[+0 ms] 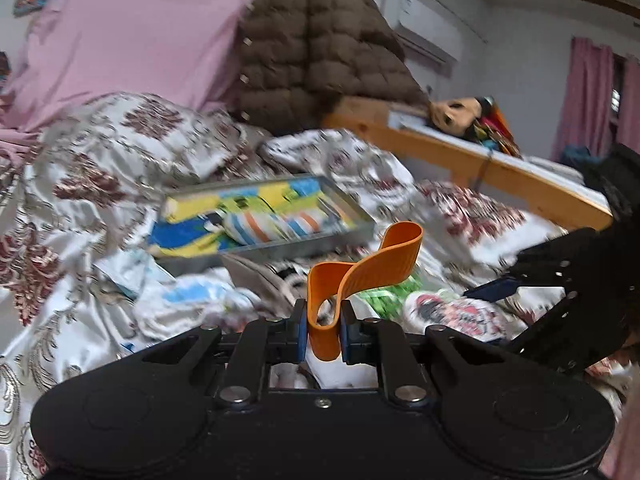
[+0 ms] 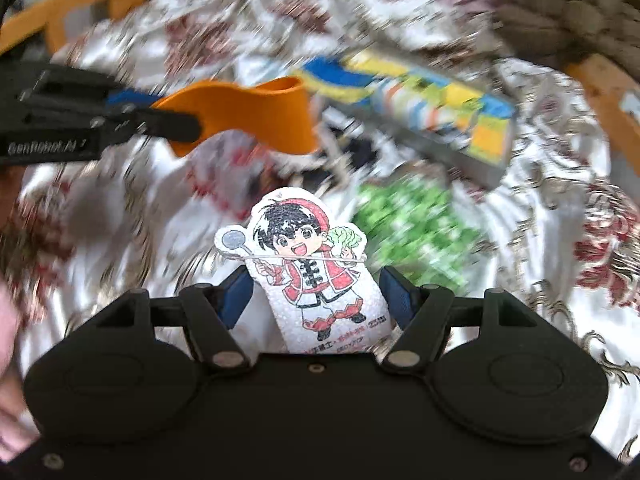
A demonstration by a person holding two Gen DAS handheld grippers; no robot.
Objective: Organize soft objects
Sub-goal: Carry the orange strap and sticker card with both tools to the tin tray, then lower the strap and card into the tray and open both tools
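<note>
Near the tray [image 1: 362, 236], the left gripper [image 1: 323, 326] is pinching a floppy orange band [image 1: 370, 270] by its fold, while the right gripper [image 2: 316, 300] is clamping a light cartoon sponge [image 2: 308, 264] by both edges, seemingly squashable.

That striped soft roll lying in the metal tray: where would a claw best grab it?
Probably across the middle of the striped roll, coming down from above: it lies lengthwise on the other cloths, and the tray walls block a sideways approach. Both claws are already full.
</note>
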